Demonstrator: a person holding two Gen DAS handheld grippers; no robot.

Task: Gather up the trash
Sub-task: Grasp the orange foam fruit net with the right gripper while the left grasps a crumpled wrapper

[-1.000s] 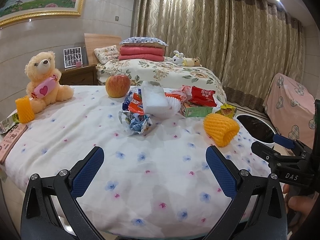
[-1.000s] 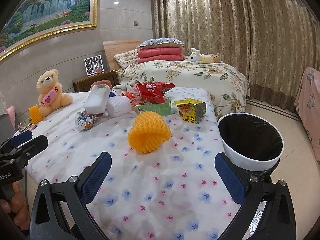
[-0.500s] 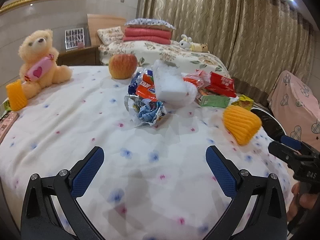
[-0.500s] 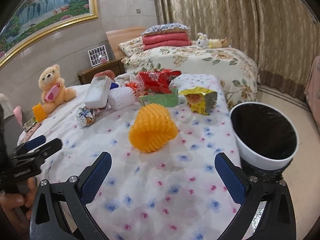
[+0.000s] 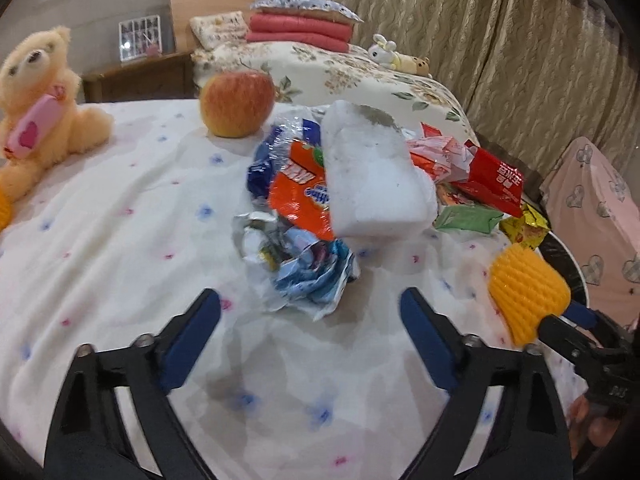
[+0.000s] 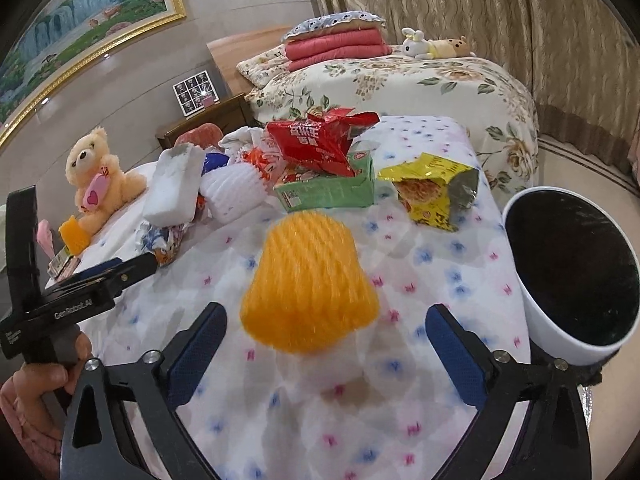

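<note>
While both pairs of tongs come in over the white flower-print tablecloth [image 6: 420,240], each lines up on its own piece of litter, so that 2 items can be taken at once.

Nearest the white round bin with a black liner [image 6: 568,276], which stands just off the table's edge to catch the rubbish, lies the orange foam fruit net [image 6: 310,284]. The right gripper [image 6: 326,354] sits low just in front of it. Its blue pads have just been narrowing, yet they stand spread, wider than the net, which is ahead of them and not between them.

Further from the bin, the left gripper [image 5: 310,336] points down at the crumpled silver-and-blue wrapper [image 5: 304,268]. Its jaws too have just been narrowing but remain spread, with nothing pinched; the wrapper's near edge lies just ahead of the tips.

Beyond the wrapper, away from the bin, a white foam block [image 5: 372,176] leans on the heap of snack bags, and a red apple [image 5: 238,104] and a cream teddy bear [image 5: 44,92] stand further off. These 2 are probably not litter.
</note>
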